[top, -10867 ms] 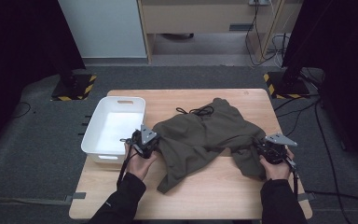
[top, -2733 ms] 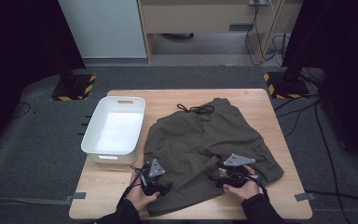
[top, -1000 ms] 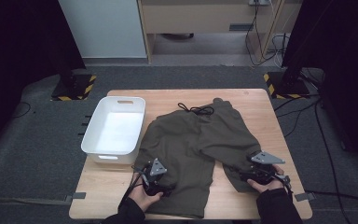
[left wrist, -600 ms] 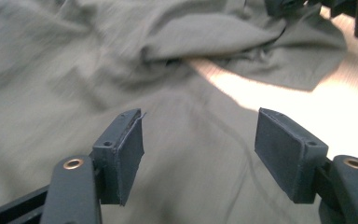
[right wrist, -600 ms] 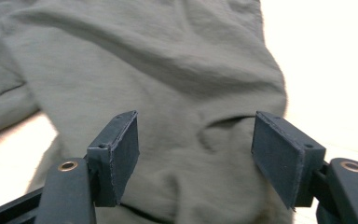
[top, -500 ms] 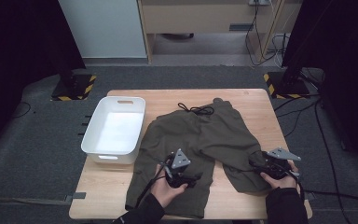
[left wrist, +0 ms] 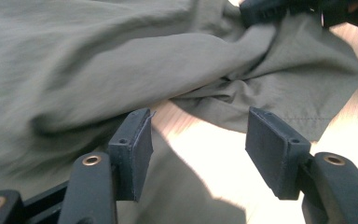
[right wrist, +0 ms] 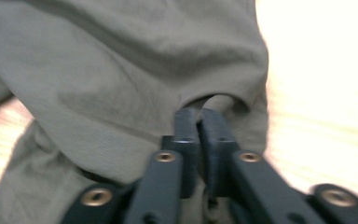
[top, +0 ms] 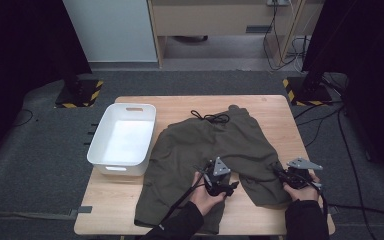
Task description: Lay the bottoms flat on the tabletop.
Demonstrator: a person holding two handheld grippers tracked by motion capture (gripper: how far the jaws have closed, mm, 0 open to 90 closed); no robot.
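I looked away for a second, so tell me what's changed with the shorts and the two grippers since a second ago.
The left gripper slid right from the left leg to the gap between the legs, jaws just closing partway, nothing between them. The right gripper has clamped shut on the right leg's hem of the olive shorts. The shorts stay spread flat on the table, and the white bin hasn't moved.

Olive-green shorts lie spread, slightly rumpled, legs toward the person.

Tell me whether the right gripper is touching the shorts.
Touching: in the right gripper view the right gripper has its fingers shut on a fold of the shorts.
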